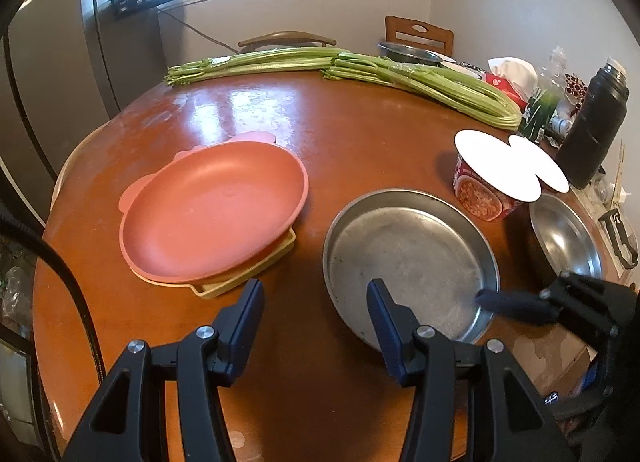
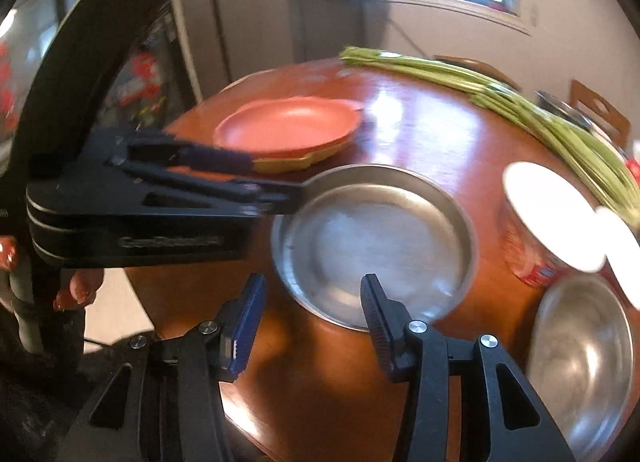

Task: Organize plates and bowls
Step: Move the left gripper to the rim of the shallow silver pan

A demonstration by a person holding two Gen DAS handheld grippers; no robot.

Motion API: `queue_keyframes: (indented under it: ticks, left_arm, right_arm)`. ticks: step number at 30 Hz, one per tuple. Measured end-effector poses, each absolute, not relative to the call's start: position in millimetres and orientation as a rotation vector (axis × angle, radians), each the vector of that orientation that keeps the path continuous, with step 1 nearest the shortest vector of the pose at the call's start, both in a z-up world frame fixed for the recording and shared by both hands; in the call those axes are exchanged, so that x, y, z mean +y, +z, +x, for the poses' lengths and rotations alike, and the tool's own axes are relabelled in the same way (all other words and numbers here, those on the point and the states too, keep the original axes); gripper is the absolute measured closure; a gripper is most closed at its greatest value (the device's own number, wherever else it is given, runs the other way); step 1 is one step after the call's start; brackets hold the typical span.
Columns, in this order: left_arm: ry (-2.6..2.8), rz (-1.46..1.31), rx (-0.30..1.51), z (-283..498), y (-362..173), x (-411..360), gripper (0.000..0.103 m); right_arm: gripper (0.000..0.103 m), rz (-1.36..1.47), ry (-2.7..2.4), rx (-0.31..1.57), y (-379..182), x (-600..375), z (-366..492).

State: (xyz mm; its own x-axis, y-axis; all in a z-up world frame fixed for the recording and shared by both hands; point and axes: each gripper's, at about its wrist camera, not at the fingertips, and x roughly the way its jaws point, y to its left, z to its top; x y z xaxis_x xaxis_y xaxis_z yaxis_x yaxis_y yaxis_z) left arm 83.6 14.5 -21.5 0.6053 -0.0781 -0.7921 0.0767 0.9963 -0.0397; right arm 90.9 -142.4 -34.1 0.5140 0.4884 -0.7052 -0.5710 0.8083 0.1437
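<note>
A pink plate (image 1: 212, 213) lies on a yellow tray (image 1: 240, 282) at the table's left. A shallow steel plate (image 1: 408, 258) lies to its right; it also shows in the right wrist view (image 2: 376, 242). A steel bowl (image 1: 568, 238) sits at the right edge, also in the right wrist view (image 2: 580, 358). My left gripper (image 1: 316, 310) is open and empty, its right finger over the steel plate's near rim. My right gripper (image 2: 312, 302) is open and empty at the plate's near edge; one of its fingers (image 1: 508, 302) reaches over the plate's right rim.
A noodle cup (image 1: 488, 185) with a white lid stands behind the steel plate. Celery stalks (image 1: 360, 65) lie across the far side. A black flask (image 1: 596, 125), tissues and another steel dish (image 1: 408, 51) crowd the far right. Chairs stand behind the round table (image 1: 360, 133).
</note>
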Motion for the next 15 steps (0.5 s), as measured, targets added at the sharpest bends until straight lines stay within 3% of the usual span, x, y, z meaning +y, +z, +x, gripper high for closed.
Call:
queue_keyframes:
  ticks: [15]
  left_arm:
    - [-0.099, 0.018, 0.925, 85.9, -26.0, 3.8, 0.05]
  right_arm:
    - [0.05, -0.085, 0.374, 0.856, -35.9, -153.5, 139.9]
